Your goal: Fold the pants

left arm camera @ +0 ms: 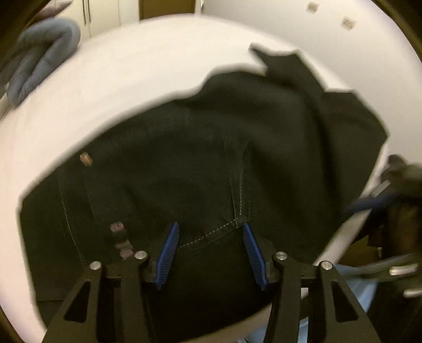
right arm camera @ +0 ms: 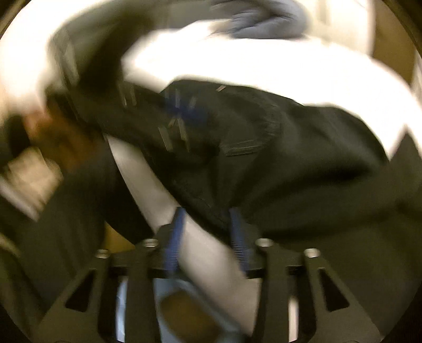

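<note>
Black pants [left arm camera: 211, 158] lie crumpled on a white round table [left arm camera: 132, 79], with a stitched seam and a small label facing up. My left gripper [left arm camera: 211, 237] hovers over the seam, its blue pads [left arm camera: 168, 253] spread apart with nothing pinched between them. In the blurred right wrist view, my right gripper [right arm camera: 207, 227] stands open at the near edge of the pants [right arm camera: 290, 158], with bare table [right arm camera: 205, 253] showing between its fingers. The right gripper [left arm camera: 369, 203] also appears as a blur at the right edge of the left wrist view.
A grey-blue folded cloth [left arm camera: 44, 52] lies at the table's far left rim, and it shows again as the cloth [right arm camera: 263, 23] at the top of the right wrist view. A person's hand [right arm camera: 47, 137] is blurred at the left. White cabinets stand behind the table.
</note>
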A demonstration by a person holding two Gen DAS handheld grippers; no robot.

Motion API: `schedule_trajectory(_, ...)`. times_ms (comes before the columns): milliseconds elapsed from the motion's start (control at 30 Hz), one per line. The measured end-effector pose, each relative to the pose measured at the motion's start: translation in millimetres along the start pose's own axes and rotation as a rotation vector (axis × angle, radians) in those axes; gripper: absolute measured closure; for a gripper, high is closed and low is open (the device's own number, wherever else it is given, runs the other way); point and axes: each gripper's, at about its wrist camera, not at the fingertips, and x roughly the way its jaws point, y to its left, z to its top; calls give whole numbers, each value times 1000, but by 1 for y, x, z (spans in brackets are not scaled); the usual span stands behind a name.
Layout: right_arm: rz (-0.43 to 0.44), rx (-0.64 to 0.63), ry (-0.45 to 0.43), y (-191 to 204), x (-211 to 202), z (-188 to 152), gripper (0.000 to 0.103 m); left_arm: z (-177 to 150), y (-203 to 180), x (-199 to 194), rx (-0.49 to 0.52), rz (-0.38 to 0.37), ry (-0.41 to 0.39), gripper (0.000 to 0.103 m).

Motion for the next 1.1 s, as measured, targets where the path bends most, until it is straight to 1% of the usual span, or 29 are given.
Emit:
schedule_trajectory(33, 33, 100, -41, -16, -16, -2, 43, -2, 0, 0, -14, 0, -18, 48)
schedule_trajectory(100, 52, 199, -107, -40, -39, -3, 43, 1, 5, -3, -58, -23, -9, 49)
schedule_trajectory(167, 5, 310, -178, -77, -67, 2, 43, 6, 8, -14, -79, -5, -26, 53)
schedule_trajectory(200, -24, 387, -220, -105, -81, 6, 43, 11, 8, -22, -87, 4, -54, 53)
schedule_trajectory(267, -30, 497, -275, -151, -98, 14, 43, 20, 9, -38, -119, -7, -111, 53)
schedule_trajectory(300, -66, 576, -308, -183, -108, 21, 43, 25, 10, -41, -139, -22, -131, 53)
schedule_trajectory(367, -95, 662, -344, -223, -118, 38, 42, 31, 13, -34, -165, -35, -128, 53)
schedule_trajectory(400, -107, 692, -350, -242, -120, 48, 42, 32, 13, -24, -176, -37, -105, 53)
schedule_trajectory(433, -149, 721, -327, -263, -119, 63, 42, 31, 12, -14, -181, -41, -77, 53)
schedule_trajectory(467, -214, 734, -281, -279, -115, 80, 42, 30, 10, -1, -184, -41, -27, 53)
schedule_trajectory(500, -251, 738, -257, -287, -111, 92, 42, 28, 7, 5, -177, -27, -22, 53)
schedule_trajectory(533, -281, 732, -234, -298, -106, 107, 42, 25, 4, 7, -163, -10, -36, 53)
schedule_trajectory(567, -295, 715, -197, -306, -96, 124, 42, 24, 4, 8, -162, -6, -34, 53)
schedule_trajectory(633, -372, 689, -105, -314, -76, 150, 42, 22, 6, 10, -182, -19, -28, 53)
schedule_trajectory(700, -438, 675, -19, -334, -54, 171, 42, 18, 9, 9, -188, -25, -26, 52)
schedule_trajectory(733, -471, 677, 30, -344, -36, 184, 42, 17, 9, 9, -185, -23, -25, 52)
schedule_trajectory(833, -572, 650, 137, -365, 6, 197, 42, 17, 7, 10, -180, -9, -26, 52)
schedule_trajectory(900, -629, 658, 181, -378, 29, 207, 42, 27, 0, 18, -181, -10, -29, 52)
schedule_trajectory(1033, -696, 747, 271, -417, 63, 214, 42, 23, 5, 15, -192, -24, -39, 52)
schedule_trajectory(1067, -698, 753, 283, -424, 70, 215, 42, 23, 5, 14, -192, -24, -40, 52)
schedule_trajectory(1100, -703, 748, 278, -428, 75, 218, 42, 22, 6, 14, -190, -24, -41, 52)
